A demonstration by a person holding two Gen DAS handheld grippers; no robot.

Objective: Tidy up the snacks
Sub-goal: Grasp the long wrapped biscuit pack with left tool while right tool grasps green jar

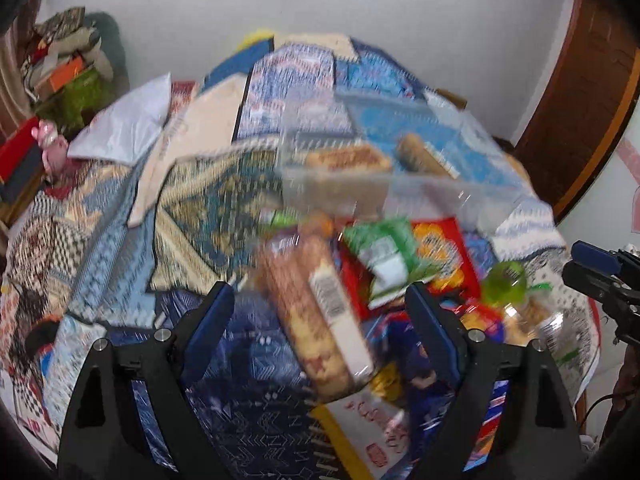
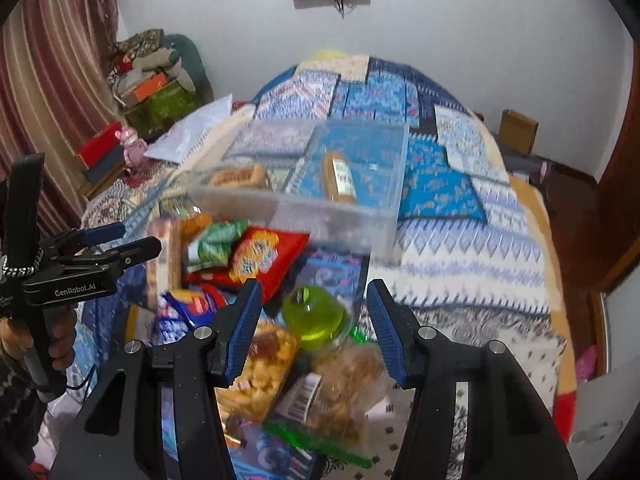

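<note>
In the left wrist view, a long clear-wrapped biscuit pack (image 1: 320, 316) lies on the bed (image 1: 100, 240) between the wide-spread, empty fingers of the left gripper (image 1: 322, 308), with a green packet (image 1: 384, 256) and a red packet (image 1: 444, 256) just beyond the right-hand finger and a clear plastic box (image 1: 400, 184) farther ahead holding two snack packs. In the right wrist view, the right gripper (image 2: 314, 306) also has its fingers wide and empty over a green-lidded jar (image 2: 316, 314) and a bag of fried snacks (image 2: 260, 368), the clear box beyond them.
</note>
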